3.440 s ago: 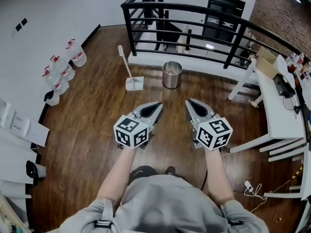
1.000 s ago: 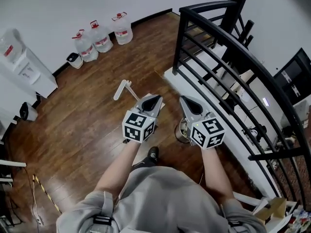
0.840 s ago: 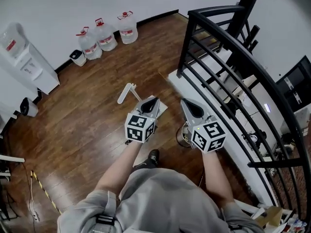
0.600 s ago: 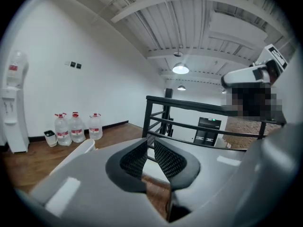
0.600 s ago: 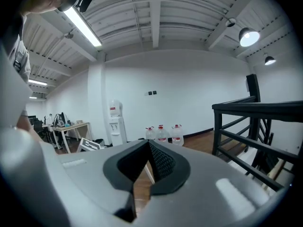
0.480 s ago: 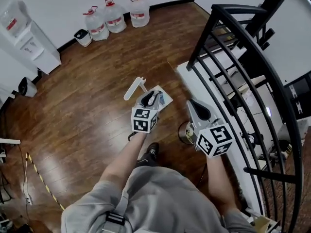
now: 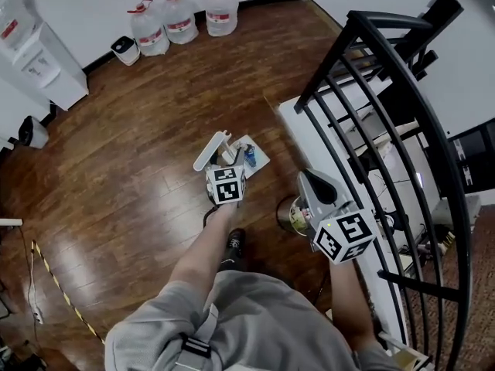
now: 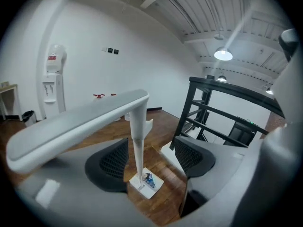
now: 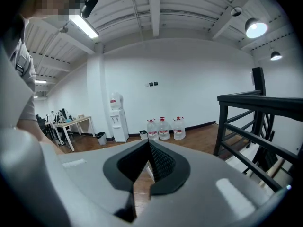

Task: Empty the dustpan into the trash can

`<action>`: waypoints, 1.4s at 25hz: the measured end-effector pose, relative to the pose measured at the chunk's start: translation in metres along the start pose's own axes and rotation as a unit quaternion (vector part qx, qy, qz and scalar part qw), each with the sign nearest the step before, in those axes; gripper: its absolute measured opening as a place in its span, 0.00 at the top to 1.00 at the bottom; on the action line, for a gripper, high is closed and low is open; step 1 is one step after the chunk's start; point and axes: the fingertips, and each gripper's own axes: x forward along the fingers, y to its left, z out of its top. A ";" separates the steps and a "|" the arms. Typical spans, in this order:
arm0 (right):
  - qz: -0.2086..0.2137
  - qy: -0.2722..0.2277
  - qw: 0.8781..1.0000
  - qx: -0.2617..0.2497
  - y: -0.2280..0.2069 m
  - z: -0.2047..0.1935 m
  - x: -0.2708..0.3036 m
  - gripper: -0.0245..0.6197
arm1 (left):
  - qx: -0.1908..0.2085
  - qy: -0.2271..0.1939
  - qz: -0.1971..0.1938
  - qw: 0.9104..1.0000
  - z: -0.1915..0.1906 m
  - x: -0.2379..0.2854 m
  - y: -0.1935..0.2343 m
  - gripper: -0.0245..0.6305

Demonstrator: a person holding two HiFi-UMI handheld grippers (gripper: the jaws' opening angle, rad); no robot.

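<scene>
While the dustpan (image 7: 251, 158) lies flat on the floor (image 7: 131, 184), its handle (image 8: 138, 143) stands upright between the spread, just-opened jaws of the left gripper (image 8: 151, 161); the right gripper (image 9: 147, 163) is pressed together.

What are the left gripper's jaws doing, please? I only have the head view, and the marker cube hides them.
Observer: The left gripper has just been opening its jaws, which now stand apart. The dustpan handle rises between them, not pressed.
Operator: Thank you. Is the right gripper carrying anything?
Observer: No, the right gripper has its jaws closed together, with nothing between them.
</scene>
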 end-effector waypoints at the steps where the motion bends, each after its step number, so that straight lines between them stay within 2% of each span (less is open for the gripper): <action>1: -0.003 0.002 1.000 0.002 -0.003 -0.001 0.000 0.96 | -0.002 -0.002 0.006 1.000 0.002 0.006 0.003 0.50; 8: -0.026 0.025 0.999 0.016 -0.022 -0.017 -0.005 0.96 | -0.019 -0.032 0.037 0.999 0.021 0.037 0.019 0.48; 13: -0.047 0.034 0.998 0.031 -0.040 -0.031 -0.017 0.96 | -0.004 -0.046 0.050 0.998 0.039 0.058 0.022 0.49; 16: -0.062 0.039 0.996 0.041 -0.048 -0.038 -0.024 0.96 | 0.010 -0.045 0.063 0.997 0.046 0.064 0.029 0.57; 19: -0.073 0.043 0.995 0.051 -0.057 -0.044 -0.030 0.96 | 0.024 -0.038 0.082 0.996 0.046 0.065 0.037 0.73; 20: -0.075 0.044 0.995 0.054 -0.059 -0.046 -0.032 0.96 | 0.026 -0.036 0.083 0.996 0.047 0.065 0.039 0.73; 25: -0.079 0.046 0.994 0.064 -0.065 -0.053 -0.035 0.96 | 0.031 -0.036 0.078 0.996 0.050 0.062 0.044 0.71; 35: -0.086 0.028 0.994 0.059 -0.065 -0.043 -0.041 0.96 | 0.105 -0.055 0.021 0.993 0.073 0.018 0.030 0.70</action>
